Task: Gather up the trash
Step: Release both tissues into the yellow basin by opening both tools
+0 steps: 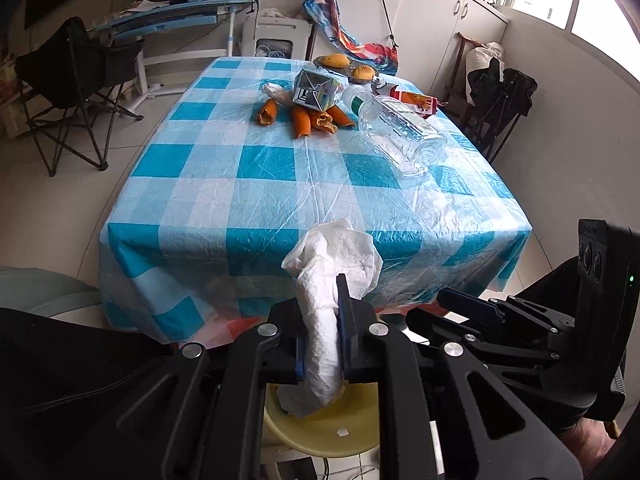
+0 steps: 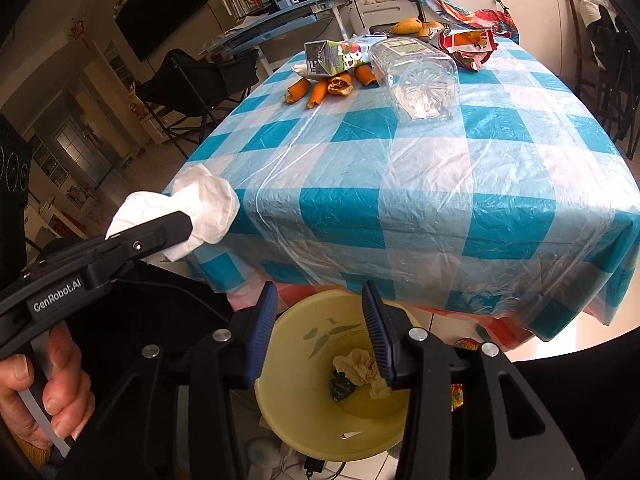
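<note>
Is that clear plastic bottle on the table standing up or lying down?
Lying down. The bottle rests on its side on the checked tablecloth, its ribbed base facing the right camera.

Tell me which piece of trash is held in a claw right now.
The white paper napkin, pinched in the left claw above the yellow bin. The peels, carton and clear bottle lie on the table.
</note>
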The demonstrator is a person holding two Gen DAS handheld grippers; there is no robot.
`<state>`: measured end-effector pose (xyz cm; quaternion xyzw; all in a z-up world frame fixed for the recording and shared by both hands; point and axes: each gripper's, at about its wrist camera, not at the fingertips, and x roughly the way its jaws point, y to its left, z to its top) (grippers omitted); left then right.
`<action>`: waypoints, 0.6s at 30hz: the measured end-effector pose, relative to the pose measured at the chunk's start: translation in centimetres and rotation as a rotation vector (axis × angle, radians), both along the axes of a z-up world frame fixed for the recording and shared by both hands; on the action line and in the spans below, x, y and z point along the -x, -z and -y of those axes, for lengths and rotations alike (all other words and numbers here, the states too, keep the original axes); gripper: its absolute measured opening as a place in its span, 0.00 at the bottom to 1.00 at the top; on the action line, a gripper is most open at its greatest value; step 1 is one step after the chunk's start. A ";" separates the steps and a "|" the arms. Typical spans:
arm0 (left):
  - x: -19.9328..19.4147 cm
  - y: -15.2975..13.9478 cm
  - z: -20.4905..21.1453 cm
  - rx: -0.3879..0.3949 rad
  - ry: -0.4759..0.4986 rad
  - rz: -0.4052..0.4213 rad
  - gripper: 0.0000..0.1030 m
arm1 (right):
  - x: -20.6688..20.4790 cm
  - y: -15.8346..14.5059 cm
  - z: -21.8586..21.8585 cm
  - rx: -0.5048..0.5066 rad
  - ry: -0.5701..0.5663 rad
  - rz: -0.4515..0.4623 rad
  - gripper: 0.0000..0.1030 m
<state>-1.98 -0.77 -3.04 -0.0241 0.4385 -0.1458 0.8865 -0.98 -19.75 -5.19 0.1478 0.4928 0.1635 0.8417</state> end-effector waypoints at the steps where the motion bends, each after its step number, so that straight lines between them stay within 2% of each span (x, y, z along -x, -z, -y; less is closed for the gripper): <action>1: 0.2 0.0 0.3 -0.004 0.007 -0.001 0.12 | 0.1 -0.2 0.1 0.002 0.010 0.012 0.50; 7: 1.4 0.7 1.8 -0.039 0.058 -0.027 0.12 | 0.3 -1.0 1.5 0.002 0.086 0.070 0.60; 9: 1.3 1.5 2.3 -0.053 0.085 -0.063 0.17 | 0.3 -1.1 2.0 -0.001 0.113 0.073 0.62; 10: 1.3 1.8 2.5 -0.063 0.092 -0.076 0.26 | 0.3 -1.1 2.3 0.000 0.128 0.075 0.64; 11: 1.4 2.1 2.7 -0.079 0.094 -0.083 0.43 | 0.3 -1.2 2.5 0.000 0.143 0.076 0.65; 13: 1.6 2.3 2.9 -0.116 0.076 -0.063 0.62 | 0.2 -1.1 3.0 -0.004 0.169 0.071 0.69; 17: 1.7 1.6 2.8 -0.151 0.039 0.003 0.82 | -0.1 -0.6 3.6 -0.011 0.197 0.048 0.72; 18: 1.7 1.5 2.7 -0.159 0.025 0.018 0.84 | -0.1 -0.5 3.6 -0.011 0.198 0.043 0.72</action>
